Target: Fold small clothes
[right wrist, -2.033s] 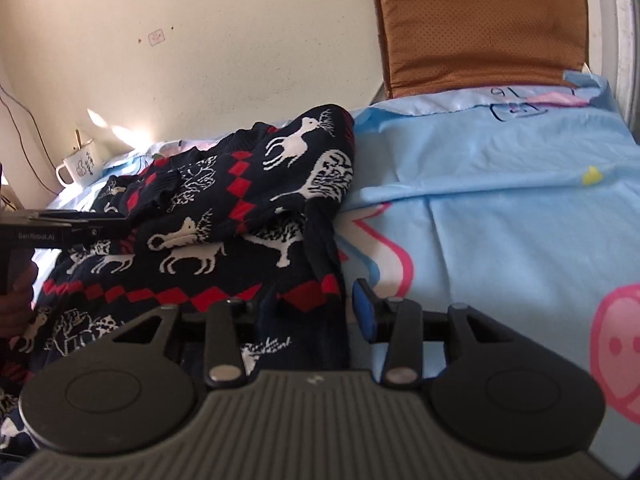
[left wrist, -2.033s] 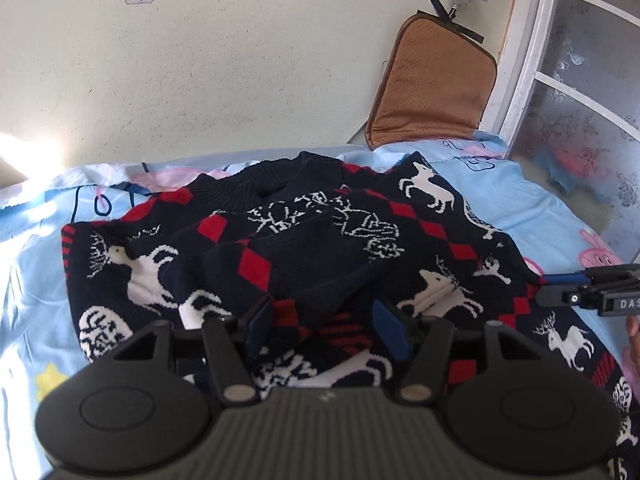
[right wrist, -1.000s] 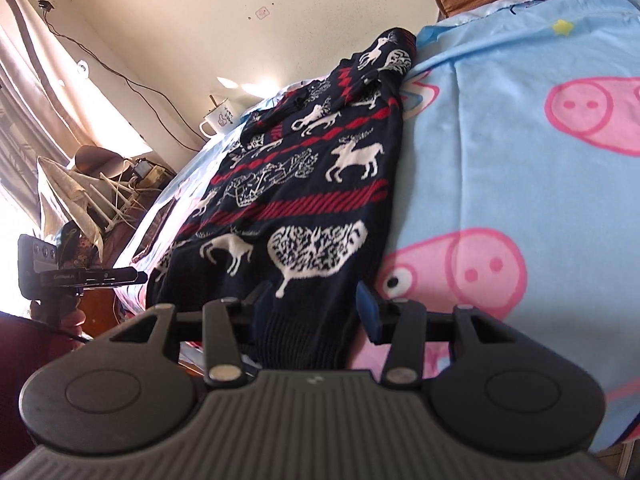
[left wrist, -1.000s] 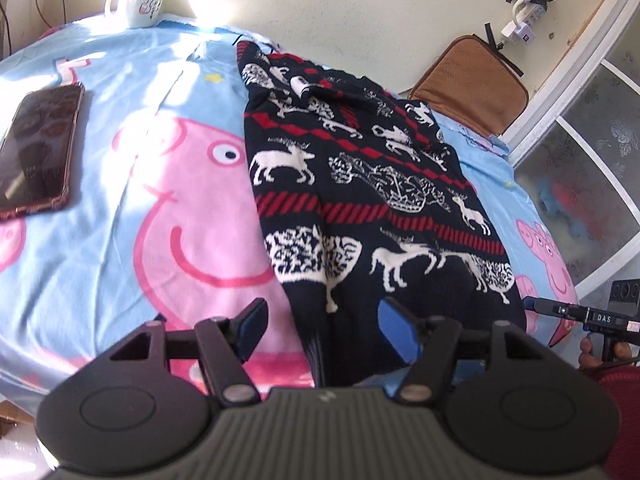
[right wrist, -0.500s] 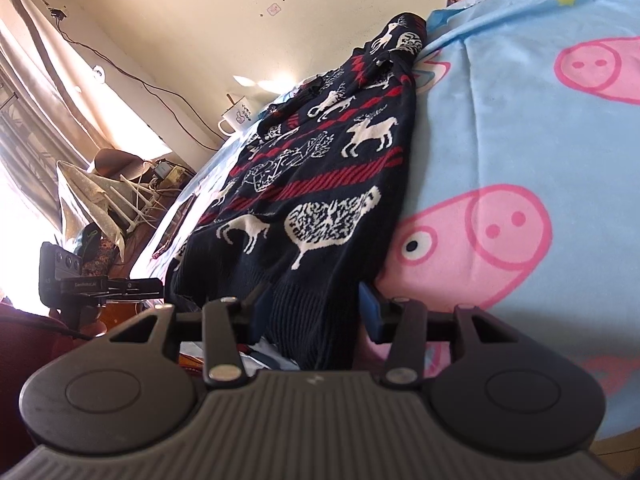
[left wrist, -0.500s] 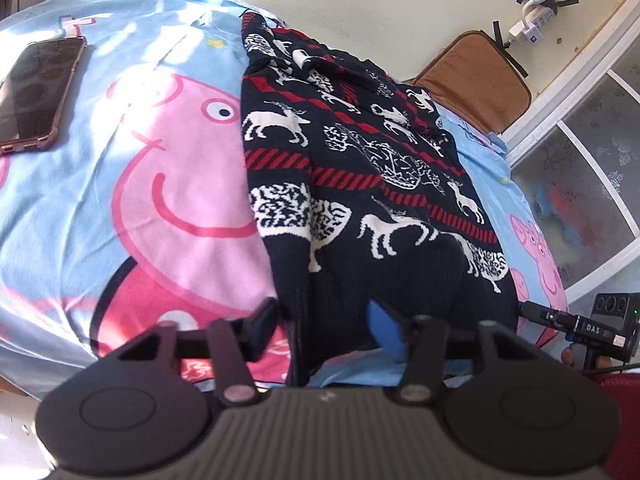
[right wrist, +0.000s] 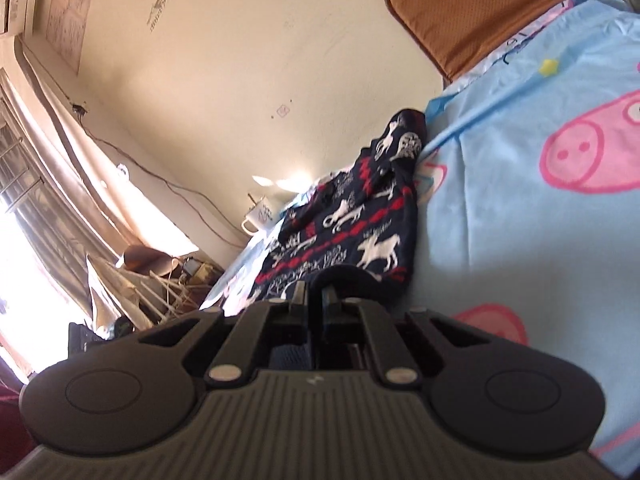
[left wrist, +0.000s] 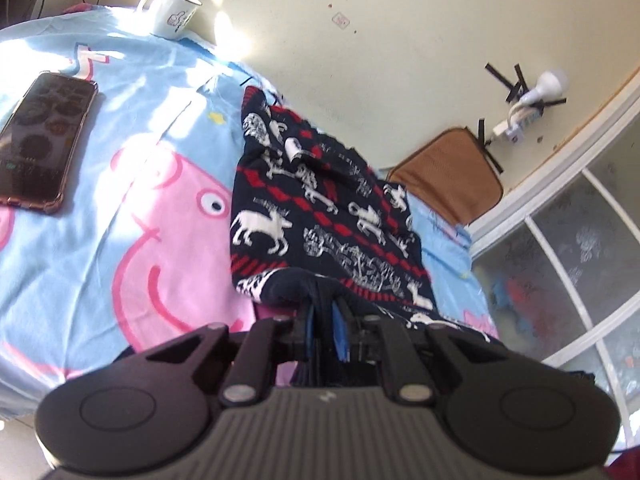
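Observation:
A small navy sweater (left wrist: 320, 216) with white reindeer and red diamonds lies lengthwise on the blue cartoon-pig bedsheet (left wrist: 132, 216). My left gripper (left wrist: 323, 322) is shut on the sweater's near hem, which bulges up over the fingers. My right gripper (right wrist: 316, 300) is shut on the hem of the sweater (right wrist: 360, 240) at its other corner, the cloth raised in a hump above the jaws. The far collar end rests near the wall.
A phone in a pink case (left wrist: 40, 140) lies on the sheet at left. A white mug (left wrist: 170, 10) stands by the wall. A brown cushion (left wrist: 452, 176) leans at the back right beside a window frame (left wrist: 560, 240). Clutter and curtains (right wrist: 80, 208) stand beyond the bed.
Both grippers went from open around the hem to shut on it. They have lifted the hem and moved it forward over the sweater's body.

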The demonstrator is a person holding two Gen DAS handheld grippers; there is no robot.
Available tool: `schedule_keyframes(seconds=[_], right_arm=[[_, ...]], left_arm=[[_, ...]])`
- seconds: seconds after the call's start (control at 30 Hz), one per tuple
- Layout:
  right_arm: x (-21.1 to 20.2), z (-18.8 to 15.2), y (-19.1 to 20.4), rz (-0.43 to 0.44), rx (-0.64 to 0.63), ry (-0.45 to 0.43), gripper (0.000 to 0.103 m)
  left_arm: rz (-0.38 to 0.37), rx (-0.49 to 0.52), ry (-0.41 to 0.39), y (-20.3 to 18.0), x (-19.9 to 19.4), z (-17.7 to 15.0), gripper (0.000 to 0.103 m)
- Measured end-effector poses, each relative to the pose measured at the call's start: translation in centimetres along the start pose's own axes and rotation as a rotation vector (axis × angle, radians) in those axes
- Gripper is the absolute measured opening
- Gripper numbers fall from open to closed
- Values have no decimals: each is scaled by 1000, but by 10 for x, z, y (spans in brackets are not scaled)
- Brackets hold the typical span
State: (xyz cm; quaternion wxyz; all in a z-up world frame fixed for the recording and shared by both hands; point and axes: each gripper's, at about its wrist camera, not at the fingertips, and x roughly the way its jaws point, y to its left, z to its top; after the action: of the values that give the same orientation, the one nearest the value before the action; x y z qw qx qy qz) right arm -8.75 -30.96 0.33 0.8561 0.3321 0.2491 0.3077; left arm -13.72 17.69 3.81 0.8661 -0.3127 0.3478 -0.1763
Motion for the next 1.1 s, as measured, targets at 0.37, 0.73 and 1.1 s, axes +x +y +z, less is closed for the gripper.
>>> schedule_keyframes(seconds=[0.37, 0.73, 1.1], right_arm=[[71, 66, -14, -90, 82, -29, 9], [96, 85, -27, -220, -4, -101, 49], [125, 57, 0, -70, -189, 185, 46]], left_arm=[[-13, -33, -53, -8, 54, 74, 10], [232, -169, -76, 50, 79, 95, 38], [291, 189, 31, 11, 94, 65, 42]])
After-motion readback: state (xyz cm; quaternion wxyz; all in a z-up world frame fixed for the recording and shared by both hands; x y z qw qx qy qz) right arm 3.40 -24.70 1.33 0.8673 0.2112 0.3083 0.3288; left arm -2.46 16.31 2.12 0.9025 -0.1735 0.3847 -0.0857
